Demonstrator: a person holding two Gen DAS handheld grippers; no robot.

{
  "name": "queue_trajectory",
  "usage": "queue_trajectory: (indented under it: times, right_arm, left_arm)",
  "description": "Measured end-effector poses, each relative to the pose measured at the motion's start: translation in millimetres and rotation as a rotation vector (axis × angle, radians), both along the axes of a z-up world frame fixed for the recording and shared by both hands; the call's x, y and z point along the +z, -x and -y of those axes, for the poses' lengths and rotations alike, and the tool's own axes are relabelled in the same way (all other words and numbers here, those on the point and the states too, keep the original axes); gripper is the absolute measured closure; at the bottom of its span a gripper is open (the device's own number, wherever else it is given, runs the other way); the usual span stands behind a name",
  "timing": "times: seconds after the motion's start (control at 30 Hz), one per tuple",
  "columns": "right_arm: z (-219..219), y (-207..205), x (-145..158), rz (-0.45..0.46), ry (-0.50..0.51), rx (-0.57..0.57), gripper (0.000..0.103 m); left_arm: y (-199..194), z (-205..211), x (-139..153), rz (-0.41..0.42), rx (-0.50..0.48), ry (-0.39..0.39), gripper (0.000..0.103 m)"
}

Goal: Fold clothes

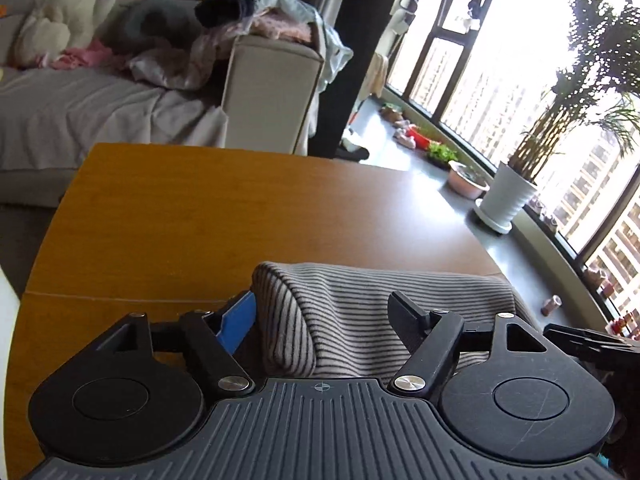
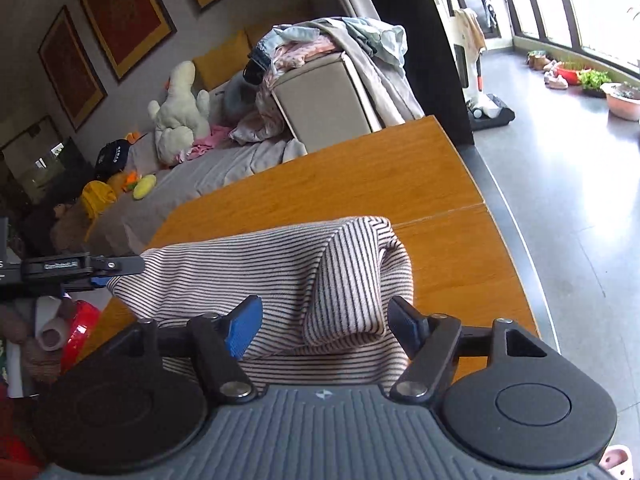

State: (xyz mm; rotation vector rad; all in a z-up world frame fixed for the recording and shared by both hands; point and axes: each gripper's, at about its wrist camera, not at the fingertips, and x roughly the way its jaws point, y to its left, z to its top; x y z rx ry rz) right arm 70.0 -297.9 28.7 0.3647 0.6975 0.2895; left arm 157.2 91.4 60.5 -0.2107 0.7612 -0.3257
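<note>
A black-and-white striped garment (image 1: 360,312) lies bunched on the wooden table (image 1: 200,208), folded over into a thick roll. My left gripper (image 1: 324,312) is open, its jaws wide apart on either side of the garment's left end. My right gripper (image 2: 326,316) is open too, its jaws straddling the garment's right end (image 2: 348,276). In the right wrist view the left gripper (image 2: 80,268) shows at the garment's far end. In the left wrist view the right gripper's arm (image 1: 592,340) shows at the right edge.
A sofa (image 1: 100,112) behind the table holds a pile of clothes (image 1: 272,20) on its armrest and a white plush toy (image 1: 64,12). A potted plant (image 1: 508,196) stands by the windows at the right. Toys and a red object (image 2: 80,336) sit left of the table.
</note>
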Motion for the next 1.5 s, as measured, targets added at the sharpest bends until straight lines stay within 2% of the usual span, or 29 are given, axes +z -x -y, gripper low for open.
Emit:
queue_trajectory:
  times: [0.1,0.13,0.2,0.3,0.37,0.43,0.53,0.57,0.63,0.67,0.73,0.8,0.83,0.93,1.0,1.1,1.2,1.3,1.43,1.5]
  right_arm:
    - [-8.5,-7.4,-7.5,-0.015,0.031,0.018,0.034]
    - [-12.6,-12.9,-9.6,-0.009,0.055,0.022,0.039]
    - [-18.9,-28.5,-11.2,-0.001,0.092,0.028,0.069]
    - [-17.0,-47.7,0.3,0.036,0.059,0.002,0.083]
    - [-13.4,-49.0,12.3,0.084,0.078,-0.003,0.087]
    - [-9.4,-48.4,19.5,0.114,0.114,-0.007,0.087]
    - [-5.8,-41.9,3.8,0.066,0.176,0.000,0.087]
    - [-5.3,-38.8,-3.1,0.049,0.199,0.006,0.086]
    - [-4.0,-30.2,-12.4,0.033,0.238,0.010,0.080]
    - [-2.6,-25.0,-11.1,0.037,0.235,0.008,0.076]
    - [2.1,-19.4,-5.9,0.036,0.185,0.001,0.068]
    - [8.6,-15.0,-0.3,0.033,0.101,-0.005,0.040]
    - [10.4,-13.4,0.2,0.025,0.058,0.000,0.039]
    - [10.2,-13.1,-6.5,-0.026,-0.052,0.030,0.039]
    - [6.2,-17.3,-15.0,-0.073,-0.086,0.042,0.039]
    - [-0.9,-27.1,-24.6,-0.105,-0.066,0.029,0.039]
    - [-7.8,-39.9,-25.5,-0.089,-0.050,0.027,0.039]
    - [-19.7,-56.4,-26.5,-0.059,0.010,0.042,0.041]
    - [-31.2,-81.6,-25.9,-0.027,0.071,0.059,0.048]
    - [-32.2,-100.6,-26.6,-0.021,0.059,0.048,0.058]
  left_arm:
    - [-8.7,-3.2,-17.7,-0.056,0.033,0.021,0.030]
    - [-10.4,-4.4,-21.5,-0.064,0.033,0.029,0.039]
    - [-14.3,-5.1,-26.5,-0.074,0.025,0.044,0.052]
    - [-17.3,-1.6,-22.1,-0.053,0.015,0.042,0.067]
    - [-12.3,3.2,-10.8,-0.004,0.005,0.021,0.071]
    - [-1.1,5.1,-4.9,0.016,-0.015,0.013,0.071]
    - [15.4,4.2,-15.5,-0.031,-0.044,-0.023,0.071]
    - [20.5,3.6,-22.1,-0.044,-0.047,-0.058,0.071]
    - [30.5,0.7,-36.2,-0.055,-0.044,-0.142,0.064]
    - [34.7,-3.0,-35.8,-0.048,-0.042,-0.146,0.063]
    - [39.5,-10.4,-22.4,-0.020,-0.028,-0.120,0.060]
    - [43.7,-17.6,-6.8,0.012,-0.012,-0.091,0.054]
    - [44.6,-18.9,-0.8,0.026,-0.006,-0.081,0.051]
    - [43.7,-16.2,10.4,0.053,0.007,-0.073,0.041]
    - [41.0,-8.7,6.3,0.039,0.003,-0.096,0.040]
    - [35.5,0.5,-4.7,0.002,-0.020,-0.096,0.039]
    - [29.5,6.9,-15.7,-0.029,-0.035,-0.077,0.034]
    - [20.7,12.3,-27.6,-0.053,-0.044,-0.060,0.033]
    - [-0.8,12.5,-43.3,-0.066,-0.052,-0.014,0.040]
    - [-15.3,9.4,-47.9,-0.064,-0.053,0.022,0.045]
